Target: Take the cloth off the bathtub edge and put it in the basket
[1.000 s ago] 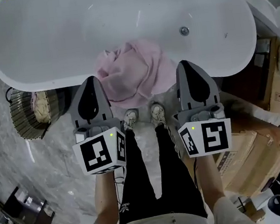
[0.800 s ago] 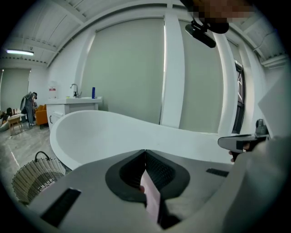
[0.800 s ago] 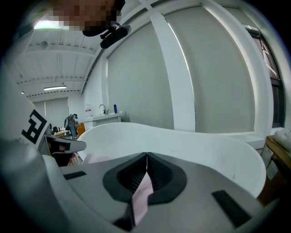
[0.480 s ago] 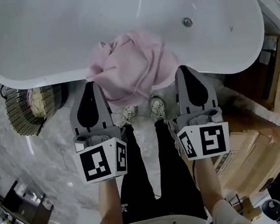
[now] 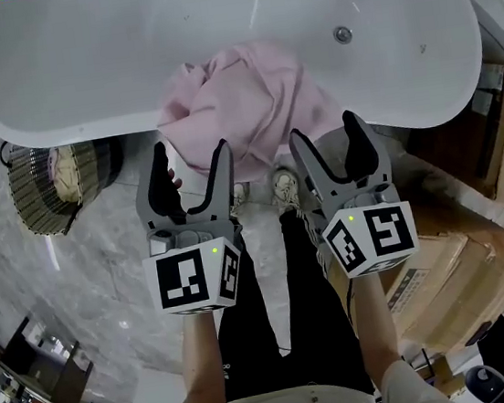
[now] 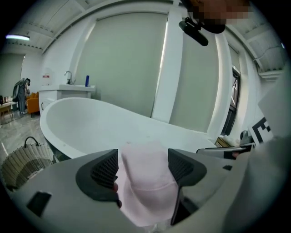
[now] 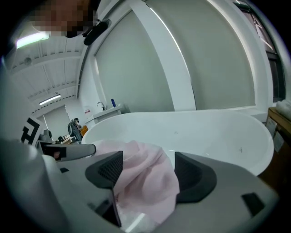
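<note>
1. The pink cloth (image 5: 244, 105) lies bunched over the near edge of the bathtub (image 5: 80, 80). Part of it hangs down the outside.
2. The left gripper (image 5: 189, 158) and right gripper (image 5: 326, 135) were shut a moment ago. Their jaws have just been opening and now stand wide. Cloth shows between each pair, but no pad presses on it.
3. To my eye this is the set-up for the grab. Nothing is lifted yet.
4. The hard rim sits right under the fabric, so closing jaws should pinch folds, not the lip.
5. The basket (image 5: 43, 191) stands on the floor to the left, beside the tub wall, with open floor on the way. Cardboard boxes (image 5: 453, 262) crowd the right.
</note>
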A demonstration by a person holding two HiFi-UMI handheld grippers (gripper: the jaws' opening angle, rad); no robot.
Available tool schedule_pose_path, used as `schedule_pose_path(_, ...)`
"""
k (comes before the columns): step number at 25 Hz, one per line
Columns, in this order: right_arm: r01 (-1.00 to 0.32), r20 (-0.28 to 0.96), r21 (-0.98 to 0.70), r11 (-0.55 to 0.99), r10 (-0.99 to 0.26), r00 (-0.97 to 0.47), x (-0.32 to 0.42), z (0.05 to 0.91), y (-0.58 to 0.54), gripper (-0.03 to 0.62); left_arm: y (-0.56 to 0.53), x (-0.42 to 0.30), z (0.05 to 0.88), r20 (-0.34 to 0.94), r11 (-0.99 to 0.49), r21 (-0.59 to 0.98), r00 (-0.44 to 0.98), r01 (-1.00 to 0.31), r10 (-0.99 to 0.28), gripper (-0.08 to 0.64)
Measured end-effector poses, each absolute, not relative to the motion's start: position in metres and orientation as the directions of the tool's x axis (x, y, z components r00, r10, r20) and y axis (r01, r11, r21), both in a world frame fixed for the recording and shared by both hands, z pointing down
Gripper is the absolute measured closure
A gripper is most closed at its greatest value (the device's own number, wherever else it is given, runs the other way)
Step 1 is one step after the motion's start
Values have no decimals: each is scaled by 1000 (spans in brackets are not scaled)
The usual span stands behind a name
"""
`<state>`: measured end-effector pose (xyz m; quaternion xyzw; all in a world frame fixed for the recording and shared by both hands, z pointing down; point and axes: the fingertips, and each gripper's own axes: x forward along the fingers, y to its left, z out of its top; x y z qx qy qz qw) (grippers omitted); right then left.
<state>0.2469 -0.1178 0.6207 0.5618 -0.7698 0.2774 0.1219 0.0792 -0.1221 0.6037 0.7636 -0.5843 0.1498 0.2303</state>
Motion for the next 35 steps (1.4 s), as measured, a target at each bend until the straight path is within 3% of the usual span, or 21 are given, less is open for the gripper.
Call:
schedule_pose_path(3, -939, 552, -304, 163, -773, -313, 253, 642, -112, 233, -119, 73, 621, 535, -181, 213, 270, -960, -800, 214)
schedule_pose_path(13, -973, 689, -226, 37, -701, -187, 278, 701, -102, 227, -121, 79, 674, 666, -159, 248, 288, -955, -688, 210)
schedule_pose_path(35, -985, 684, -173, -8, -721, -114, 275, 719, -108, 235, -126, 92, 705, 672, -148, 403, 402, -903, -622, 207)
